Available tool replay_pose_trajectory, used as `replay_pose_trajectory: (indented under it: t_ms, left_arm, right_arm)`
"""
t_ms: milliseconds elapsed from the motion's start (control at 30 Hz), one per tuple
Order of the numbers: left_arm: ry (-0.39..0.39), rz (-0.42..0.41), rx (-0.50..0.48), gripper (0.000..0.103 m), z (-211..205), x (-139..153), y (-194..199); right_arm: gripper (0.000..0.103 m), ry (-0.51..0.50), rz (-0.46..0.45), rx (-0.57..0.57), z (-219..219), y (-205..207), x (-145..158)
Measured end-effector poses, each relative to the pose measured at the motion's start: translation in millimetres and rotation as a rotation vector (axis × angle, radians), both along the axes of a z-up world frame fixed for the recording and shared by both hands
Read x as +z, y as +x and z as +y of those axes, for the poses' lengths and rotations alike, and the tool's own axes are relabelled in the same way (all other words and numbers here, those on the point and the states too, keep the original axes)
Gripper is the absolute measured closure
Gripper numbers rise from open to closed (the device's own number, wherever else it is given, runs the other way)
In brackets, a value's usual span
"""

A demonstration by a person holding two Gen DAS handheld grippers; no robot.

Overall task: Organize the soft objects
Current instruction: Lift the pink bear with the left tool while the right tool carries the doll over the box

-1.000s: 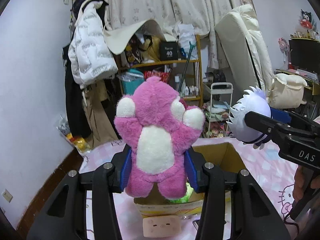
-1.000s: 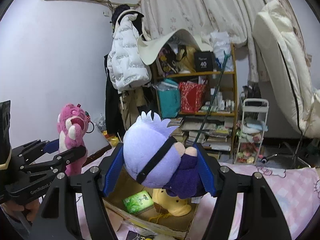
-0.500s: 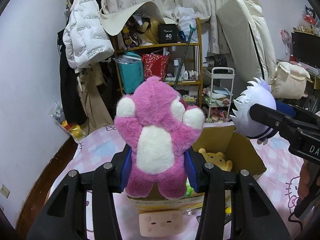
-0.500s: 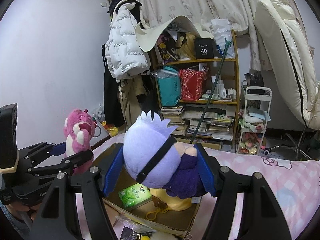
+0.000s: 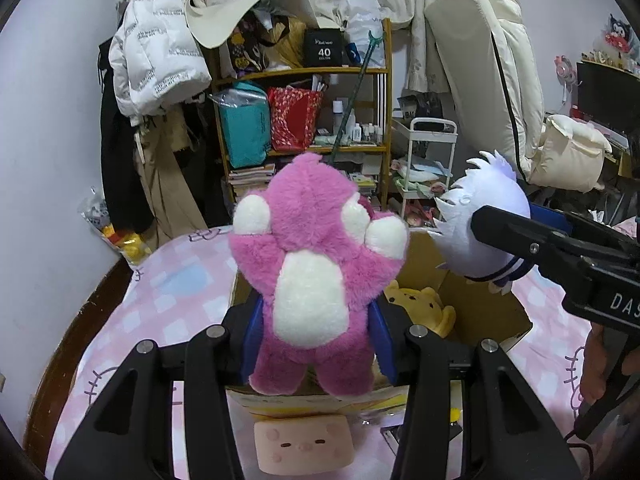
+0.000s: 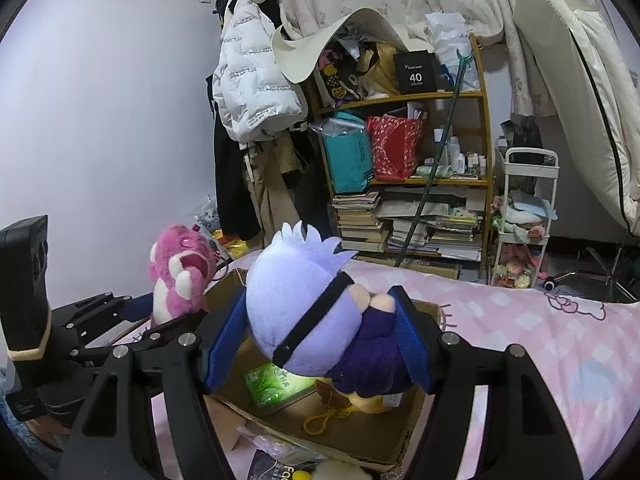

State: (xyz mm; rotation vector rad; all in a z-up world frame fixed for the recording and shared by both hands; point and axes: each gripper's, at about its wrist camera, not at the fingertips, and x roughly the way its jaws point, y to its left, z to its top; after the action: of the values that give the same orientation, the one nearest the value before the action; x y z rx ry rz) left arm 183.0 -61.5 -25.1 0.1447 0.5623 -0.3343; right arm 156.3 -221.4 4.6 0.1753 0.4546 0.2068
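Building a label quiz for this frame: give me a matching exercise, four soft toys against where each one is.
Things:
1. pink plush bear
2. white-haired plush doll
3. yellow bear plush
4. pink square pig cushion

Places:
A. lying inside the cardboard box
B. on the bedspread in front of the box
C. clamped in the left gripper
D. clamped in the right gripper

Pairs: 1-C, 2-D, 3-A, 4-B

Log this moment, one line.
left gripper: shut on pink bear | right gripper: shut on purple doll | both over cardboard box
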Motion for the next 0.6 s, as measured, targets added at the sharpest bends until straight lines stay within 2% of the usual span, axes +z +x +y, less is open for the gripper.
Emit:
replay_pose_trajectory:
  t_ms: [600]
  left_arm:
    - [0.008, 0.036, -0.002, 0.056, -1, -12, 3]
  right_arm:
    - [0.028, 0.008, 0.063, 0.02, 4, 4, -15]
